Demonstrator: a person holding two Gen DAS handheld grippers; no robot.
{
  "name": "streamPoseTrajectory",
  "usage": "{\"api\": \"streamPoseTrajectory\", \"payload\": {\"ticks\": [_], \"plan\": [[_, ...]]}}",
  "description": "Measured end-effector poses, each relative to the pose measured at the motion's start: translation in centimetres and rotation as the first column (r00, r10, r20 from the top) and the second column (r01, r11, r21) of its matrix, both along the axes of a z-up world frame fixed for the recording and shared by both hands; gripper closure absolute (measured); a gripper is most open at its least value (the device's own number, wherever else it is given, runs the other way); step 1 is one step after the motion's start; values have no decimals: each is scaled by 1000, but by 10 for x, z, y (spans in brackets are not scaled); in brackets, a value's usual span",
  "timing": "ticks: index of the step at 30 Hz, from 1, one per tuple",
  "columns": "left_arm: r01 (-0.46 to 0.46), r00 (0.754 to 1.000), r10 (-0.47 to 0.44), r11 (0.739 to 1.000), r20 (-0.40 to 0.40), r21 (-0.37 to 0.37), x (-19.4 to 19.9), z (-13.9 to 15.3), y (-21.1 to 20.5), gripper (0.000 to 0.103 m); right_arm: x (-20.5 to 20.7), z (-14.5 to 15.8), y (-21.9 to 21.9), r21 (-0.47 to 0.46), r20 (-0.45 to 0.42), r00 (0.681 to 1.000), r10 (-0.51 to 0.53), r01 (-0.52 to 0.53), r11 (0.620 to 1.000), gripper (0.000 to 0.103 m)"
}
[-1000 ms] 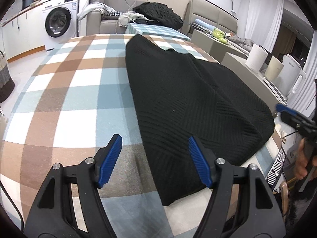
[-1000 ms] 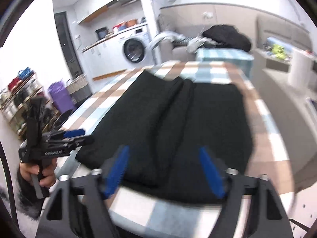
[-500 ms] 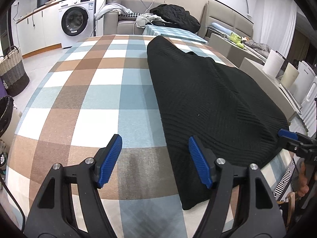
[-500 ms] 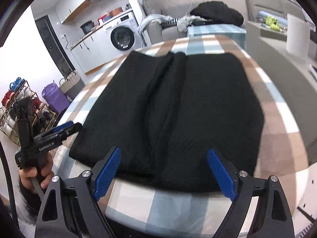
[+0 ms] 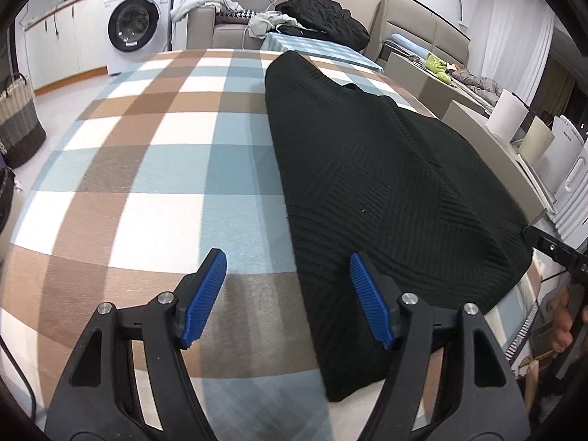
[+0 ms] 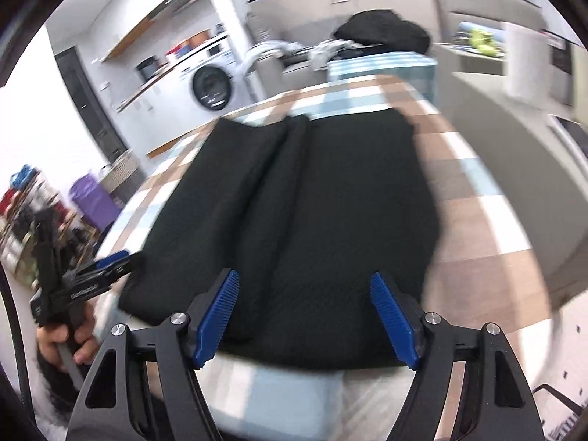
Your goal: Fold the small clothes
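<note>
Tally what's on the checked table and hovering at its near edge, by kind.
Black knit garment: 1, lying on the checked tablecloth
Grippers: 2, left gripper and right gripper, both open and empty
Total: 3

Black knit garment [image 5: 386, 183]; blue-brown-white checked tablecloth [image 5: 165, 169].
</note>
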State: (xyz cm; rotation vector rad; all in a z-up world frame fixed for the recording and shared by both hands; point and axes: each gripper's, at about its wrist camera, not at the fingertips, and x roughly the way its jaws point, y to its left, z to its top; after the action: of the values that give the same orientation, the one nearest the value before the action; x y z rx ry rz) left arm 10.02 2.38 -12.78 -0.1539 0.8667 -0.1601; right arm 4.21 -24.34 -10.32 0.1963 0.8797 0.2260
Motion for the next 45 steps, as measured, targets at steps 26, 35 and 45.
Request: {"api": "streamPoseTrajectory", "payload": {"ticks": [26,35,45], "plan": [[67,998,-67,998,-8,-8,31,-1,-15,87,49,-30,17,-89,-14,1000,13,-14,996,84],[-75,997,74,996,21,39,39,5,37,88,78,-32,62,-91,-30,996,89,-92,992,84],[-106,993,105,994,50,28,19,19,52,45,49,4,49,-97,14,999,44,-42,994,54]]}}
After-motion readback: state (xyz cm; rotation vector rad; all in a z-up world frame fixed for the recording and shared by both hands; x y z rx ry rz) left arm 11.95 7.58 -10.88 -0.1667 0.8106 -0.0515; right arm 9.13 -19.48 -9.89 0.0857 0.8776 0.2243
